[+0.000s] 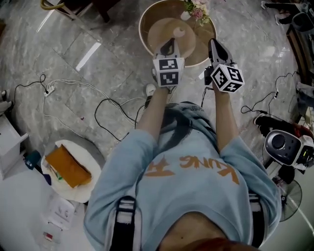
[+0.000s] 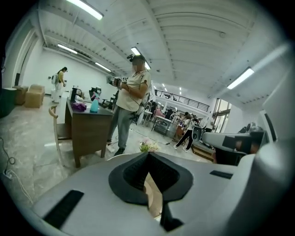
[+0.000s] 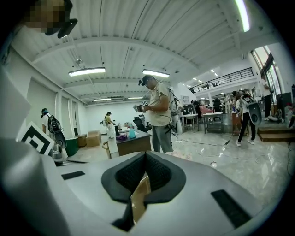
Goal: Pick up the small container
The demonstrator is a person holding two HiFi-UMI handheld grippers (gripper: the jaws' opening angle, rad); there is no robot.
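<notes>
In the head view the small container is a pale little thing at the upper middle, standing on the round wooden table. It is too small to tell its details. The tip of the left gripper lies just below it in the picture. The flowers are cut by the top edge. Both the left gripper and the right gripper have their jaws pressed together with nothing between. On the shirt the orange print is upside down: "KUNG" can be read, the rest cannot.
</notes>
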